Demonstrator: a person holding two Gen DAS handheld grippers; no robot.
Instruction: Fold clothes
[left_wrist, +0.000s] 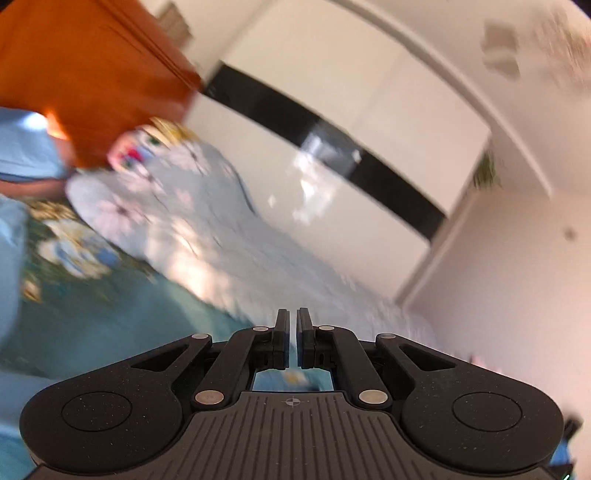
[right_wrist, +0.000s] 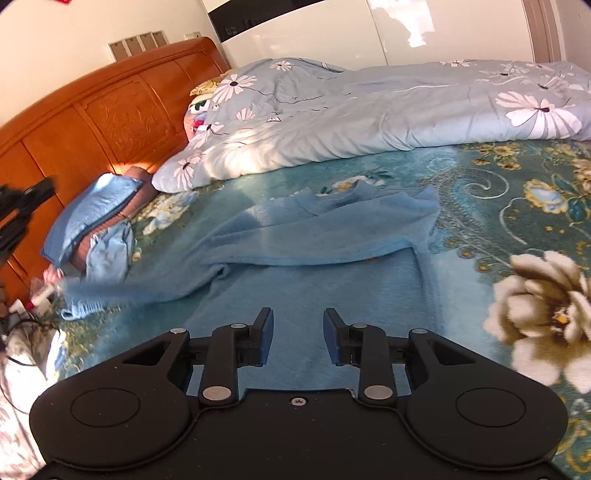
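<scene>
- Garment: blue fleece top, spread flat on the teal floral bedspread in the right wrist view; one sleeve trails out to the left, its ribbed cuff near the bed's edge. Upper part rumpled, with a ridge running across the middle.
- Right gripper: jaws partly apart, nothing between the pads; it hovers over the near hem of the top, angled down at the cloth.
- Left gripper: jaws drawn together to a thin slit; no cloth visible between them. Its view is heavily blurred and tilted, showing the duvet, the headboard and a white wardrobe.
- Left gripper as seen from the right wrist: probably the dark blurred shape at the far left edge, beside the headboard; cannot be confirmed.
- Surroundings: pale blue flowered duvet heaped along the far side of the bed; blue pillow against the headboard; small clutter at the left edge, too indistinct to name.
- Step in hand, as judged: fold not yet begun; body and sleeve both lie open.
- Handling advice: pinch the hem or sleeve at its very edge, taking one layer only; lift low and carry across in a single sweep so the fleece does not bunch.
- Caution: smooth the middle ridge first, or the fold will set crooked.
</scene>
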